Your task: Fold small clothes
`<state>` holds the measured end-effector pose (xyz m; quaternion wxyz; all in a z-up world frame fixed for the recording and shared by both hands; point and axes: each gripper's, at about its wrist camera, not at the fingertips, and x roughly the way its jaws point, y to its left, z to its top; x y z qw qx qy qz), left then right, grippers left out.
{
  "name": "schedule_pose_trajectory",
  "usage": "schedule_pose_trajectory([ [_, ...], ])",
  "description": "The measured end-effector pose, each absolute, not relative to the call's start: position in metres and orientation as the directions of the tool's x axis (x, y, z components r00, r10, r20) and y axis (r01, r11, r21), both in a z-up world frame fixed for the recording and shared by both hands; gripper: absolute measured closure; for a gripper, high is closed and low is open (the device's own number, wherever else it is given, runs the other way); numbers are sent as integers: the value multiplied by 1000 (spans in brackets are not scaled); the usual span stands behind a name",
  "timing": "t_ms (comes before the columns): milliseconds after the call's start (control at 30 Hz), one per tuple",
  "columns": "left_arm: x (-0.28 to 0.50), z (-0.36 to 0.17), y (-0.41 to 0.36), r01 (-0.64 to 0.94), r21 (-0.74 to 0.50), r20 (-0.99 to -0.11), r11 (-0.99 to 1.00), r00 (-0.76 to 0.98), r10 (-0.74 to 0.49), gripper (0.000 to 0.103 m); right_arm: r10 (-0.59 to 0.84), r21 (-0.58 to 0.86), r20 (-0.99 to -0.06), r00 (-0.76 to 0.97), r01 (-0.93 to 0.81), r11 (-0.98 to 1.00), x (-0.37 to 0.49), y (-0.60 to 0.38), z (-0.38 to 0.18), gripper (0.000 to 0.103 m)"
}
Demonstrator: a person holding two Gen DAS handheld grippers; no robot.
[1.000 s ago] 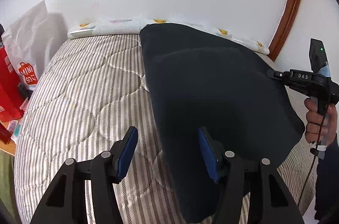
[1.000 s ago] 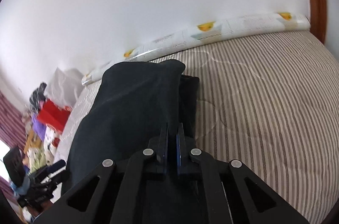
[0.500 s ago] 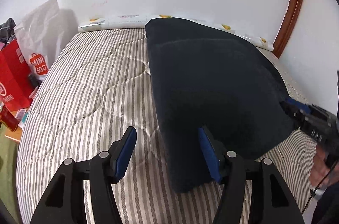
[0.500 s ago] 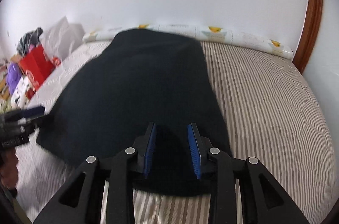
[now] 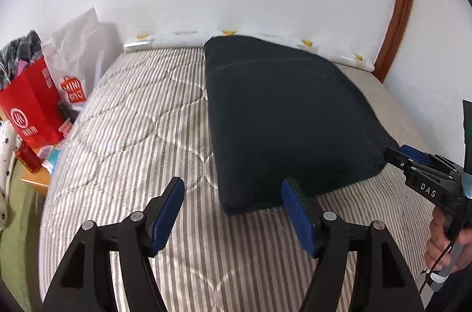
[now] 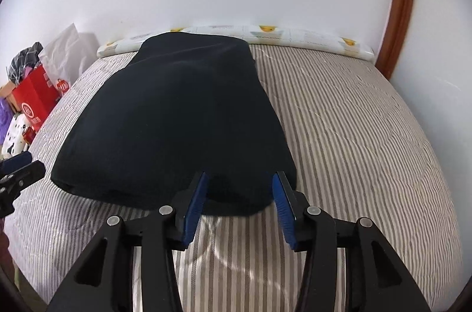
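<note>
Right wrist view looks straight down the length of the dark garment (image 6: 177,117), which lies flat on the striped mattress (image 6: 368,149) with its long axis running from the near edge away to the rolled printed mat (image 6: 295,39) at the far wall. The right gripper (image 6: 240,201) sits at the garment's near right corner, its jaws opening; the cloth's near hem lies just beyond and between the blue pads (image 6: 196,203), but they do not press on it. In the left wrist view the left gripper (image 5: 230,211) is also empty, its jaws opening, with the near left corner of the garment (image 5: 283,111) just ahead of its right pad and bare mattress (image 5: 132,120) under the rest of the gap. Each hand is thus nearest its own near corner, the two corners lying side by side across the short axis. A next fold, I judge, would carry the near hem toward the far end, or one long side across the other. Bags (image 5: 32,105) stand off the left edge, well apart.
</note>
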<state>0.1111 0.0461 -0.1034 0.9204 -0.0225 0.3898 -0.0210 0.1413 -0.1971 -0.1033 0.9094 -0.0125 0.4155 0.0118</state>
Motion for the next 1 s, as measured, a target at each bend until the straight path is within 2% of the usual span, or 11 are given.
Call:
schedule_pose_trajectory([
  [200, 80, -74, 38, -1, -64, -665, 998, 746, -42, 32, -1, 12, -743, 669, 14, 1000, 103, -204, -73, 54],
  [367, 46, -50, 30, -29, -64, -604, 998, 797, -15, 20, -62, -47, -691, 720, 41, 998, 61, -206, -38, 53],
  [400, 40, -46, 27, -24, -64, -592, 998, 805, -19, 15, -63, -48, -686, 725, 40, 998, 50, -207, -31, 50],
  [467, 26, -40, 21, -11, -57, -572, 998, 820, -23, 11, -73, -51, -678, 732, 53, 997, 35, -208, -22, 33],
  [500, 20, -37, 17, -5, -50, -563, 999, 826, -24, 11, -89, -59, -665, 741, 67, 996, 24, -209, -16, 18],
  [533, 15, -35, 14, 1, -41, -555, 999, 832, -24, 11, -97, -66, -650, 754, 71, 995, 16, -210, -13, 13],
  [600, 5, -30, 6, 5, -19, -543, 1000, 839, -15, 9, -111, -74, -615, 781, 83, 994, -1, -212, -5, 11],
  [733, -9, -24, -5, -5, -7, -519, 1000, 855, 0, 7, -119, -45, -609, 785, 115, 992, -21, -222, 1, 3],
  [1000, -19, -24, -14, -12, -11, -516, 1000, 857, 5, 7, -131, -30, -600, 789, 141, 990, -40, -231, 5, 2],
])
